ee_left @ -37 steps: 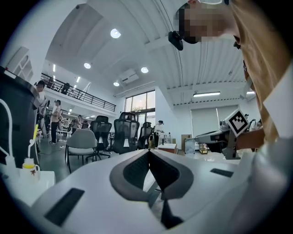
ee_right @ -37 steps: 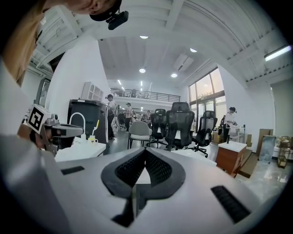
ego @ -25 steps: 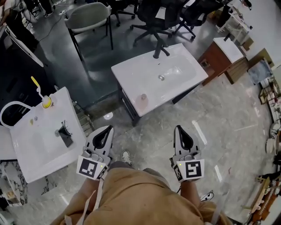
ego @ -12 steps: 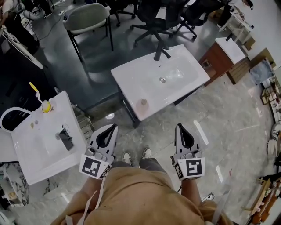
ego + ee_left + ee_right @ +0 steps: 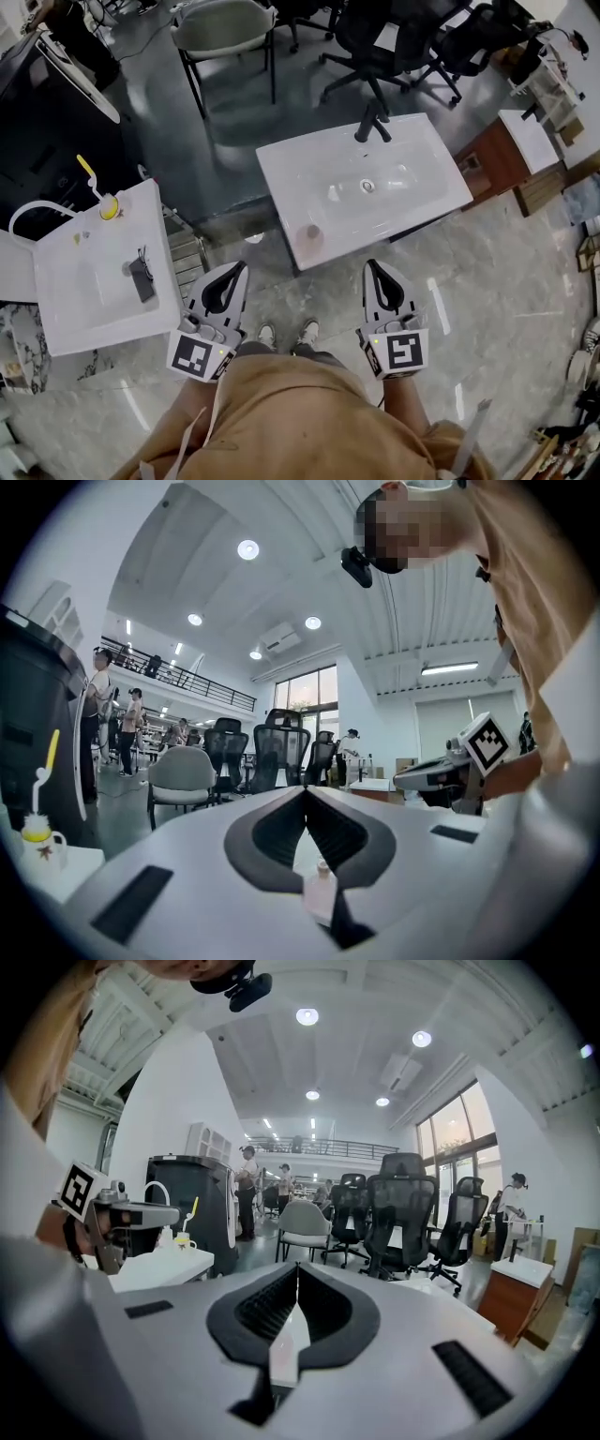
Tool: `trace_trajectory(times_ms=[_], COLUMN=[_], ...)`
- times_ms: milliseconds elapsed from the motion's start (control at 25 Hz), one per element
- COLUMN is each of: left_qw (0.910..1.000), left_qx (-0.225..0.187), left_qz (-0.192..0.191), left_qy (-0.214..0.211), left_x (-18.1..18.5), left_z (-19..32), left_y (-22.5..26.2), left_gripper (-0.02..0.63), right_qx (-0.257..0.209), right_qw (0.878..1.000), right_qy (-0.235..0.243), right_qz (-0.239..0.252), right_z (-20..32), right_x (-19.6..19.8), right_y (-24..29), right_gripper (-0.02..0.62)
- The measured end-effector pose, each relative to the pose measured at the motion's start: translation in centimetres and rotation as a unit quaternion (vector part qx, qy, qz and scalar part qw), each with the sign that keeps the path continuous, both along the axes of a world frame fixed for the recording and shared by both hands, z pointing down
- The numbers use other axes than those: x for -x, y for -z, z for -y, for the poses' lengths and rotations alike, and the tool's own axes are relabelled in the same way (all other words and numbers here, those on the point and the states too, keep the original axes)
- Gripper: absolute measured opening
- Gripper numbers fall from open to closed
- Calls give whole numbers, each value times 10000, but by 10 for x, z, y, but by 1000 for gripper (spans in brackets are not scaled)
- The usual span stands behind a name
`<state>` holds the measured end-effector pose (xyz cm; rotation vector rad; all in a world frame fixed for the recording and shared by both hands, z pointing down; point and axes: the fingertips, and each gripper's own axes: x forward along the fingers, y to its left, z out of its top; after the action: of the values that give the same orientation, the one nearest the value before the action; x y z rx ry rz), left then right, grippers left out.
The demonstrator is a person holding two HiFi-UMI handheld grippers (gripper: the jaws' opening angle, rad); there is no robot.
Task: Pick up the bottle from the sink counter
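A small translucent pinkish bottle (image 5: 310,233) stands near the front left corner of the white sink counter (image 5: 422,169) in the head view. Through the gap low between the jaws in the left gripper view the bottle (image 5: 322,885) shows, still far off. My left gripper (image 5: 234,269) is held low in front of me, shut and empty, short of the counter. My right gripper (image 5: 372,266) is beside it, also shut and empty. In the gripper views the left gripper (image 5: 304,791) and right gripper (image 5: 297,1267) each have their tips touching.
A black faucet (image 5: 372,122) stands at the counter's back edge. A second white sink (image 5: 84,300) at the left carries a yellow brush cup (image 5: 110,208) and a dark object (image 5: 141,278). Office chairs (image 5: 225,23) stand behind; a wooden cabinet (image 5: 511,155) is at the right.
The counter with the bottle has come nearer and shifted right in the head view as the person stepped forward. Both grippers stay shut, held in front of the body.
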<state>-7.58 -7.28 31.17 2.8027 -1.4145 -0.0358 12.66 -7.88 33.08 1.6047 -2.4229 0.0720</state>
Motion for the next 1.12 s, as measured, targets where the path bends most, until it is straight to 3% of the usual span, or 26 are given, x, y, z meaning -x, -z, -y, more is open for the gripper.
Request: trace_trajectory(times_ms=[280,760,1120], left_qw=[9995,9979,9964], left_qx=[150,436,666], left_qz=[39,169,297], left_qy=[282,448,422], left_x=[-6,10,12], left_z=[8,12,20], left_y=[-13,-38,-59], left_gripper=[-2,-2,-2], right_qx=[173,270,445], right_qw=[9991,9950,9934], right_qy=[396,961,1060], right_qz=[-47,-23,18], right_z=[18,49,69], right_x=[4,37,46], right_y=[-20,-51,-90], right_gripper=[9,120,190])
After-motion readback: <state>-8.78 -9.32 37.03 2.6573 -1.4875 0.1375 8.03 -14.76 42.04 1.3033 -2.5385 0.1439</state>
